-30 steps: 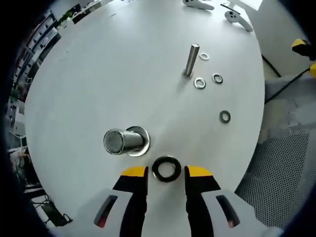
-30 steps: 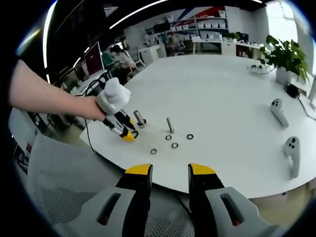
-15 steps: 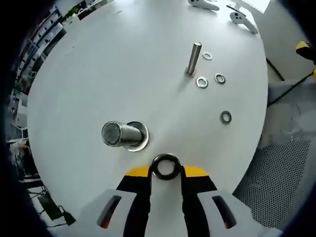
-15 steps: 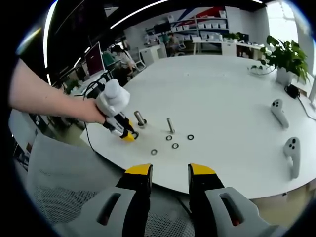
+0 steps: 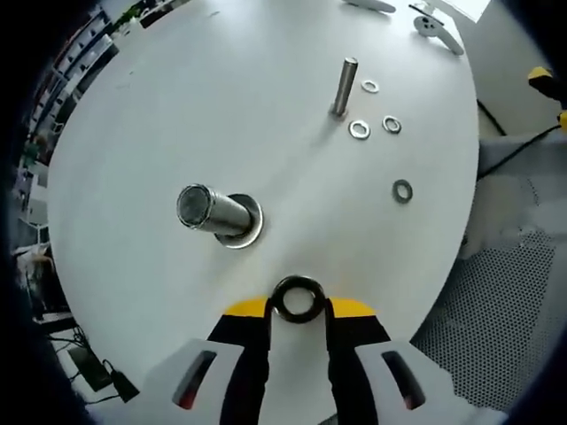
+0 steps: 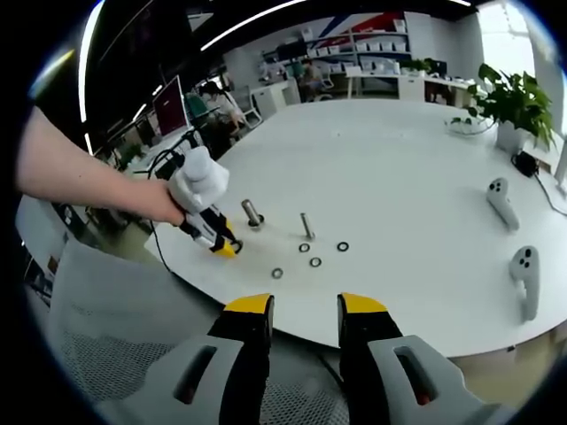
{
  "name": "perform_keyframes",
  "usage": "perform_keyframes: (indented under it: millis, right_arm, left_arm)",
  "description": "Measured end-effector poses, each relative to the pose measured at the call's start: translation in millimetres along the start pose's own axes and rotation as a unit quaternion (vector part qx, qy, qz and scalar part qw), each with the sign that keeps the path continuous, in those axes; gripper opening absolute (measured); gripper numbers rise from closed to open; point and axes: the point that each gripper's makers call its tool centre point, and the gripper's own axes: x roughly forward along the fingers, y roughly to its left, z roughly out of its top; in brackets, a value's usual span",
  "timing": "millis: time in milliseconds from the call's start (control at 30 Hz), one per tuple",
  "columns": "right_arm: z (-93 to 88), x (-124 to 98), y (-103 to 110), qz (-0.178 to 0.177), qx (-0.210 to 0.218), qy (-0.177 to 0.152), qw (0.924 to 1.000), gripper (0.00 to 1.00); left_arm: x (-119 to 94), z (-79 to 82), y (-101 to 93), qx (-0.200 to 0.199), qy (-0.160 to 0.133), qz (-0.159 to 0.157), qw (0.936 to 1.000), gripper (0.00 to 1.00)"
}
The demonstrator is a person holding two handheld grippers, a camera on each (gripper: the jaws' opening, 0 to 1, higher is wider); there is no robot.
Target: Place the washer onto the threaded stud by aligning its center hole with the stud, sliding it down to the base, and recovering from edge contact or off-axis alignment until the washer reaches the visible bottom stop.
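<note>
washer (image 5: 297,299) between left jaws — gripped

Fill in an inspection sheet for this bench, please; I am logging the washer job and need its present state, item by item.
Surface: white table, mostly bare.
Job's things: black washer pinched between the left claw's jaws; thick stud upright on a round base, nothing threaded on it yet.
Clutter: thin stud with four small washers loose around it; two white controllers near the table's far side.
Grippers: left claw shut on the washer, short of the thick stud; right claw open, off the table edge, holding nothing.
Cables: a dark cable at the table's edge.
Surroundings: potted plant, shelves, mesh chair.
</note>
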Motion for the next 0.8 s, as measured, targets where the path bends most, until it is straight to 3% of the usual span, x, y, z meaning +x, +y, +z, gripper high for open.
perform_keyframes:
  millis: [67, 433, 533, 700, 800]
  right_arm:
    - [-0.2, -0.1, 0.4, 0.0, -0.001, 0.001, 1.0, 0.31]
    - [0.7, -0.5, 0.1, 0.0, 0.003, -0.003, 1.0, 0.31]
    - [0.6, -0.3, -0.5, -0.001, 0.003, -0.003, 1.0, 0.3]
    - [1.0, -0.3, -1.2, -0.002, 0.004, -0.004, 1.0, 0.3]
    - [1.2, -0.5, -1.5, -0.003, 0.006, -0.005, 1.0, 0.3]
  left_arm:
    - [0.3, 1.3, -0.4, -0.016, 0.005, -0.003, 0.9999, 0.24]
    - [1.7, 1.9, 0.2, -0.016, 0.025, 0.002, 0.9996, 0.23]
    - [0.5, 1.3, 1.3, -0.03, 0.018, 0.002, 0.9994, 0.21]
    - [0.7, 1.1, 0.8, -0.023, 0.01, 0.005, 0.9997, 0.2]
    - [0.0, 0.3, 0.4, -0.016, -0.01, 0.009, 0.9998, 0.2]
